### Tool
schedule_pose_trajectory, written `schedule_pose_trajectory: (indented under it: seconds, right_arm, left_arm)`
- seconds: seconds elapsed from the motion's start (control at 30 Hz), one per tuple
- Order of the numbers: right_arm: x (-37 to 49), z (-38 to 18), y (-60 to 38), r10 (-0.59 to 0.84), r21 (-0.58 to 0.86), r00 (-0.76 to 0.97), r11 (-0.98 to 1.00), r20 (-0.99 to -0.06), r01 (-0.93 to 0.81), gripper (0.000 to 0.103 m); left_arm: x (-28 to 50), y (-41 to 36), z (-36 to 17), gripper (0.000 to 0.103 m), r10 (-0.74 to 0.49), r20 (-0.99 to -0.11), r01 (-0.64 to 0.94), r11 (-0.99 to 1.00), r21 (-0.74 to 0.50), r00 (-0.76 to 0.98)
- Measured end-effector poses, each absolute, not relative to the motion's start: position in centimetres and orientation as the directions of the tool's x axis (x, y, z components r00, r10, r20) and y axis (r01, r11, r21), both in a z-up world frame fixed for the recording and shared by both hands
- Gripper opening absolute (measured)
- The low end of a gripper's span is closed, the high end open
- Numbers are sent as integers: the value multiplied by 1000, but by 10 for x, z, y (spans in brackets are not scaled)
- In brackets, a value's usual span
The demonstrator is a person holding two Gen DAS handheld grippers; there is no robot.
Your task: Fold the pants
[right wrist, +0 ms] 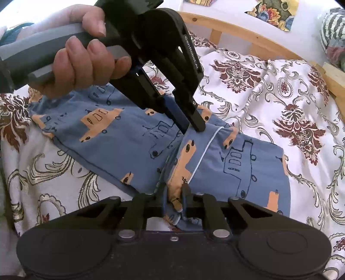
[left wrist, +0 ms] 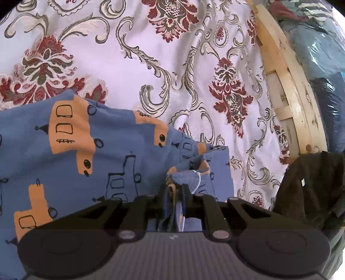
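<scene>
Spread under everything we see a white bedspread (right wrist: 269, 90) with dark red floral medallions and grey scrolls, rumpled into soft folds across the bed. Along its far edge runs a pale wooden bed frame (right wrist: 243, 32), and in the left wrist view the same slatted frame (left wrist: 286, 86) curves down the right side, with bundles wrapped in clear plastic (left wrist: 319, 49) piled beyond it. A dark garment (left wrist: 310, 189) lies at the right edge of that view, just beside the frame. On the wall beyond the bed hangs a colourful patterned piece (right wrist: 273, 13).

We find the pants (right wrist: 120, 140), blue with orange and outlined vehicle prints, lying on the bedspread between the two grippers, partly doubled over with a pale piped hem showing. Our left gripper (right wrist: 192, 127), held by a hand (right wrist: 84, 58), comes down from above with its fingers closed on a bunched ridge of the fabric. Our right gripper (right wrist: 174, 193) has its fingers clamped on the gathered near edge of the pants. In the left wrist view the left gripper (left wrist: 176, 191) pinches that fold, and the bulk of the pants (left wrist: 75, 150) stretches away to the left.
</scene>
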State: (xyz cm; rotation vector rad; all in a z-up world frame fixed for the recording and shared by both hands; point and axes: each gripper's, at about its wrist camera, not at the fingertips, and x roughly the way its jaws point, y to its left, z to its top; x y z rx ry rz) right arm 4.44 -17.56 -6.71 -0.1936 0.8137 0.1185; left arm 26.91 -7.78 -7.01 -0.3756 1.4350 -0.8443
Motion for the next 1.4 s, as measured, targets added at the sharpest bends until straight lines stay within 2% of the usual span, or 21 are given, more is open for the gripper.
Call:
schedule_pose_trajectory:
  seconds: [0.3,0.83,0.93,1.0,1.03,1.1,1.17,1.2,1.27,1.3,1.37,1.4]
  right_arm:
    - [42,-53,-172,80,-88,703,976,-707,-200,13]
    - [68,-45,-128,240,31,675,951,-697,-306,13]
    - [77,-61,-122,240,33,644,948,-727,-316,20]
    - [75,-62,-126,260,56,640,946,-723,-321,33]
    - [71,-58,-131,279,77,641,943,-715,-325,38]
    - [62,-46,-143,293,94,662,943,-690,-319,55]
    - [51,-34,-162,250,66,709,959,-659,-277,59]
    - [50,-32,-173,208,42,725,970,-657,-239,59]
    - [53,-33,-198,119,23,737,990,-665,-139,59]
    - [57,-35,-212,94,46,731,995,-676,-85,59]
    - [62,-41,-235,81,105,714,994,-695,-11,59]
    - [64,-45,-241,65,100,706,995,-705,8,64]
  left_arm:
    - [273,-63,-65,13,-695,-715,246,682,-689,-74]
    - [290,-15,-54,13,-552,-834,238,810,-536,1]
    - [293,-14,-68,15,-522,-853,247,827,-505,3]
    - [293,-11,-74,17,-532,-847,240,823,-514,7]
    - [292,-9,-73,20,-539,-842,235,821,-521,15]
    - [289,-3,-62,28,-521,-850,238,837,-493,73]
    - [279,4,-42,41,-462,-868,260,874,-410,181]
    - [271,6,-32,44,-456,-861,280,877,-390,226]
    - [257,8,-21,56,-495,-828,320,854,-409,264]
    - [249,6,-18,60,-528,-807,336,835,-436,264]
    - [235,-4,-20,75,-575,-780,366,800,-475,245]
    - [228,-11,-24,77,-585,-778,384,789,-479,230]
